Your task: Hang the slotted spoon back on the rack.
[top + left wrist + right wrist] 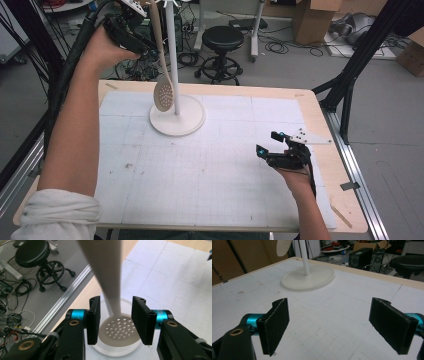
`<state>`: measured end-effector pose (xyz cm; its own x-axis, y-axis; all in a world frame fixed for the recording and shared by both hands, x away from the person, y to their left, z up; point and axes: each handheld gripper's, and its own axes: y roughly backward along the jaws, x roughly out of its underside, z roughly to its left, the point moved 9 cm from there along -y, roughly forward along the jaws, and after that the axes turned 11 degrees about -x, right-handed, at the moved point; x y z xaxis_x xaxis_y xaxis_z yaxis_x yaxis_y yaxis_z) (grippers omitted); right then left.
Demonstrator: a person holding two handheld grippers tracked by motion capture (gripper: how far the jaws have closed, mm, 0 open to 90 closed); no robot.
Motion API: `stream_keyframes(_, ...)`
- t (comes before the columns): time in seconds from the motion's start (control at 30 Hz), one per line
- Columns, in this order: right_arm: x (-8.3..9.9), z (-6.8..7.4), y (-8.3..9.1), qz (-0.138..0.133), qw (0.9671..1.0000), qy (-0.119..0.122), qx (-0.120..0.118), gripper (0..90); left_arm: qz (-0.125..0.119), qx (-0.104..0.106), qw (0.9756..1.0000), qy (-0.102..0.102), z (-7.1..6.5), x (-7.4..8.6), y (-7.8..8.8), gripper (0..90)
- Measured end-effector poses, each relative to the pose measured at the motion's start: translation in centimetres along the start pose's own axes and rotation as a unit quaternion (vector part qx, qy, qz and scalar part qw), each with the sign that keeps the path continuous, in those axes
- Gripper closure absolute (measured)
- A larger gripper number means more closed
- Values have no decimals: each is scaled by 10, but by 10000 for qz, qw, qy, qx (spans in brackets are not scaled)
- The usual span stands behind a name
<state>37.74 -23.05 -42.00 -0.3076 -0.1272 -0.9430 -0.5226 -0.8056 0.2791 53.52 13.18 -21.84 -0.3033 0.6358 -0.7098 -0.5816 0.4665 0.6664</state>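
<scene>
Cream-coloured plastic slotted spoon (164, 92) hangs from the white stand (176, 115) near the surface's far edge, probably light, stiff and smooth. Left gripper (116, 320) straddles its handle, jaws apparently not pressing; right gripper (334, 325) rests wide open, empty.

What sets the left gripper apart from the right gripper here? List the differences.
The left gripper is raised high beside the stand's pole; the right gripper sits low over the table.
The left gripper's jaws flank the slotted spoon's handle with a gap each side; the right gripper's jaws stand wide with nothing between them.
Both are hand-held, with black pads and blue fittings.
</scene>
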Motion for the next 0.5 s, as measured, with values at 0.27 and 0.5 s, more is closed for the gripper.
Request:
stream_keyframes(0.27, -1, 1, 0, -20, 10000, 12, -16, 152, -156, 307, 9994, -56, -24, 7, 11, 537)
stream_keyframes(0.5, -1, 0, -3, -12, 10000, 8, -39, 152, -650, 558, 9963, 0, -43, 19, 19, 514)
